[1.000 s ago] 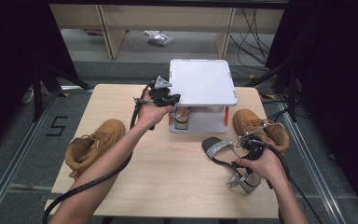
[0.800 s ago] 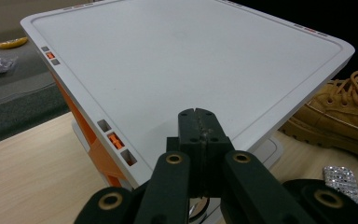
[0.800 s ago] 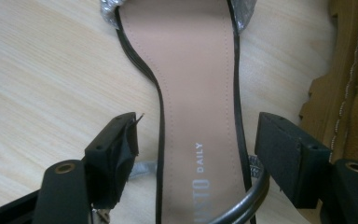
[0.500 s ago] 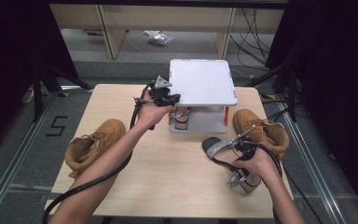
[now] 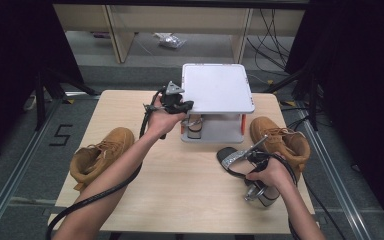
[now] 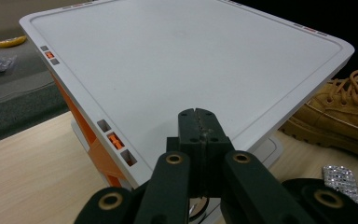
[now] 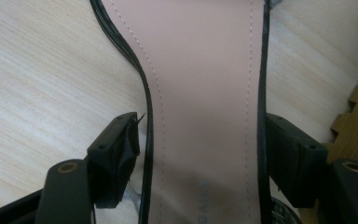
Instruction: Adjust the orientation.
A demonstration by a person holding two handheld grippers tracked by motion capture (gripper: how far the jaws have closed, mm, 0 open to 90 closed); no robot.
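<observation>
The left gripper (image 6: 199, 122), jaws pressed together, hovers at the near edge of a white tray (image 6: 168, 60) with orange supports. A tan boot (image 6: 340, 112) sits right; beneath it, perhaps a sparkly strap (image 6: 341, 179).

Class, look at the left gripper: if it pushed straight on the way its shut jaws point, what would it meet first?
Most likely the flat white top of the small rack: the left gripper sits at its near edge, aimed across it. Whether it would scrape or skim is unclear.

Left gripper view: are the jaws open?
No, the left gripper has its two black jaws pressed together with nothing between them, above the white tray.
</observation>
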